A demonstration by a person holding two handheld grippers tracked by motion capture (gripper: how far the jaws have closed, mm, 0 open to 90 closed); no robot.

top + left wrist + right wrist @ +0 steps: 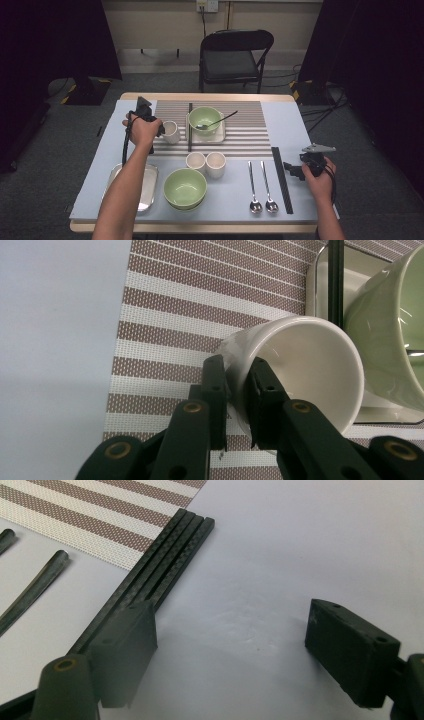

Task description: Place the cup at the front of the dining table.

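My left gripper point(235, 405) pinches the wall of the white cup point(305, 370), one jaw inside the rim, one outside. The cup sits tilted on the striped mat point(200, 295), at the mat's left edge, just beside the tray point(320, 285) w/ the green bowl point(390, 340) (black chopsticks point(336, 275) lie across that tray). My right gripper point(230, 655) hangs off the mat's right corner, jaws spread wide w/ nothing between, next to the black sticks point(165, 565)

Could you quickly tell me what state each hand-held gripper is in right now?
Left hand-held gripper: closed on the wall of the white cup.
Right hand-held gripper: open, holding nothing, beside the black chopsticks.
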